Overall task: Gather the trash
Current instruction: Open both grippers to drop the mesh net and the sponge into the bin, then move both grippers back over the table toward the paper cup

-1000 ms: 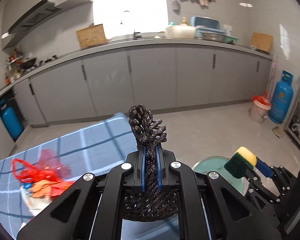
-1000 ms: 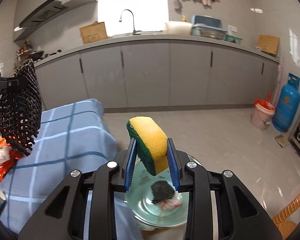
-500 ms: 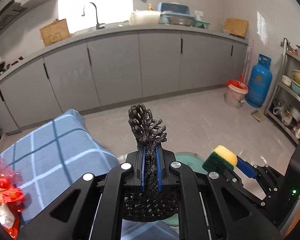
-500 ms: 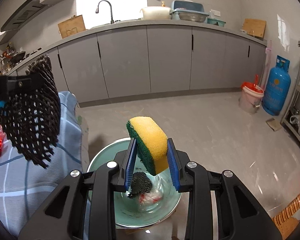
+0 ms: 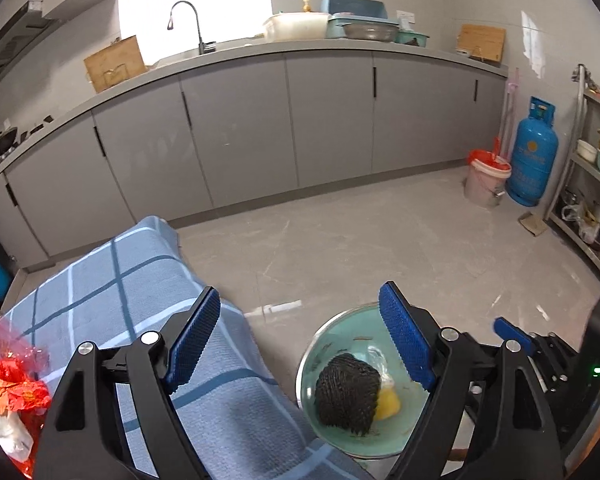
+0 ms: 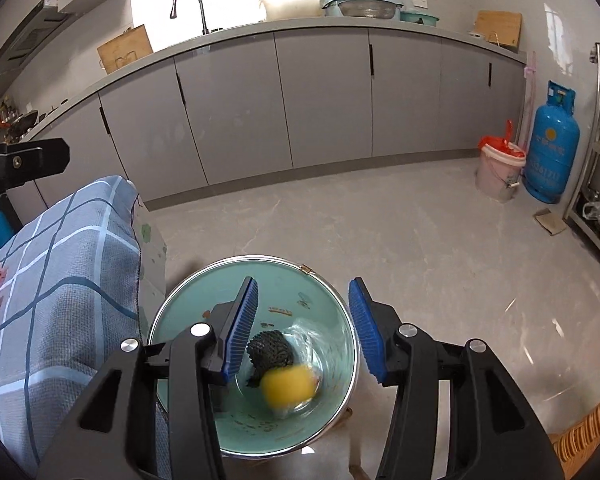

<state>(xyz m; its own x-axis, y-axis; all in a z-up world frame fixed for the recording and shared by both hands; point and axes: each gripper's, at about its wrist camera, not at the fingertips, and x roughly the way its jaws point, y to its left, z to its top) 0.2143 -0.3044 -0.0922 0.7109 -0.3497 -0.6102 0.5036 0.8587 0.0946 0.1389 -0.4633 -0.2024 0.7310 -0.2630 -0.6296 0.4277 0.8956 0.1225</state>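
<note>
A teal bin [image 6: 188, 312] stands on the floor beside the table, also in the left wrist view [image 5: 312, 364]. Inside lie a black mesh net [image 5: 346, 394], also in the right wrist view [image 6: 270, 350], and a yellow sponge [image 6: 287, 385], blurred, partly hidden in the left wrist view [image 5: 388, 404]. My left gripper [image 5: 306, 336] is open and empty above the table edge and bin. My right gripper [image 6: 304, 328] is open and empty directly over the bin; it also shows in the left wrist view [image 5: 512, 330].
A blue checked cloth [image 5: 112, 284] covers the table at left. Red net and wrapper trash [image 5: 8, 384] lies on its near left. A pink bucket [image 5: 485, 178] and blue gas cylinder [image 5: 534, 152] stand far right by a metal shelf. Grey cabinets line the back.
Both grippers opened. The black net dropped from the left gripper and the yellow sponge from the right gripper into the teal bin.
</note>
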